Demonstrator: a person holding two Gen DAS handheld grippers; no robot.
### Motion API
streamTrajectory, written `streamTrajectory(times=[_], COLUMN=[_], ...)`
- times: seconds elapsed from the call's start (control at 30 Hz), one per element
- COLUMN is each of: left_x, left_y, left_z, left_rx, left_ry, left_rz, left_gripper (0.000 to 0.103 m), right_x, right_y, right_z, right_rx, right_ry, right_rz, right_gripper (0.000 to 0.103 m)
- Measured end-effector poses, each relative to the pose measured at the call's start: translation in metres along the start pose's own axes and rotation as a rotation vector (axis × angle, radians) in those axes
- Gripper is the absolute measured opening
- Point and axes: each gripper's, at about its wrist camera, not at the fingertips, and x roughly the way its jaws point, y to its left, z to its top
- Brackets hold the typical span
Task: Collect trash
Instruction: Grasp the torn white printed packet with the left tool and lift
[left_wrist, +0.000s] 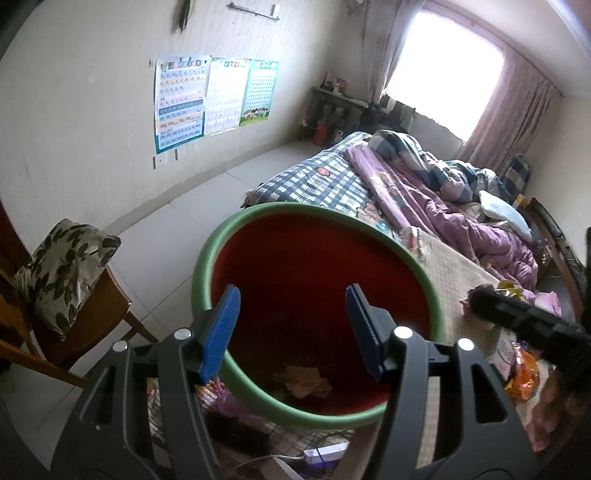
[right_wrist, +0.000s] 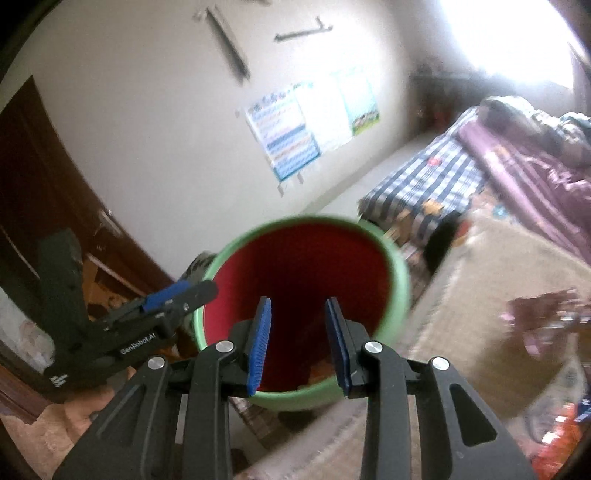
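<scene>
Trash: crumpled wrappers (left_wrist: 308, 380) lie at the bottom of the bin (left_wrist: 258, 212), which has a green rim and a red inside. More wrappers (left_wrist: 521, 373), orange and shiny, sit on the beige mat (left_wrist: 454, 273) at the near edge of the bed, just right of the bin.

Left gripper (left_wrist: 291, 328) hovers over the bin mouth, fingers wide, holding nothing. Right gripper (right_wrist: 298, 343) is also over the bin, fingers moderately apart and empty; that view is motion-blurred.

Judgement: the wrappers look light, thin, crinkly and probably slippery. Best pinched at a raised fold or crumpled edge, not a flat face. Light grip is enough; nothing fragile. The soft mat gives under the fingers, so they can press down slightly.
</scene>
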Motion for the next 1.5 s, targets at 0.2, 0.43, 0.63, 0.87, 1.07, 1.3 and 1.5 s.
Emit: streamTrajectory(times=[0.2, 0.43, 0.63, 0.87, 1.07, 1.3, 1.5], left_x=[-0.017, -0.029, -0.037, -0.043, -0.033, -0.004, 0.014], left_y=[-0.034, -0.083, -0.126, -0.186, -0.234, -0.256, -0.265], left_z=[-0.01, -0.029, -0.051, -0.093, -0.136, -0.17, -0.183], left_rx=[0.023, 0.07, 0.136, 0.387, 0.731, 0.922, 0.98], left_ry=[-0.028, -0.02, 0.002, 0.088, 0.21, 0.359, 0.444], left_rz=[-0.022, -0.054, -0.105, -0.244, -0.284, -0.255, -0.254], left_gripper=[0.057, 0.057, 0.065, 0.069, 0.077, 0.077, 0.077], right_x=[-0.062, -0.121, -0.156, -0.179, -0.19, -0.202, -0.204], right_y=[-0.028, -0.074, -0.111, -0.152, -0.171, -0.19, -0.199], right_z=[-0.009, -0.043, -0.083, -0.118, -0.141, -0.155, -0.159], right_rx=[0.001, 0.054, 0.101, 0.176, 0.227, 0.267, 0.296], right_ry=[-0.072, -0.088, -0.077, -0.059, -0.039, -0.04, -0.03], right_rz=[-0.074, -0.139, -0.185, -0.203, -0.18, -0.165, -0.148], right_gripper=[0.031, 0.035, 0.035, 0.035, 0.035, 0.035, 0.035])
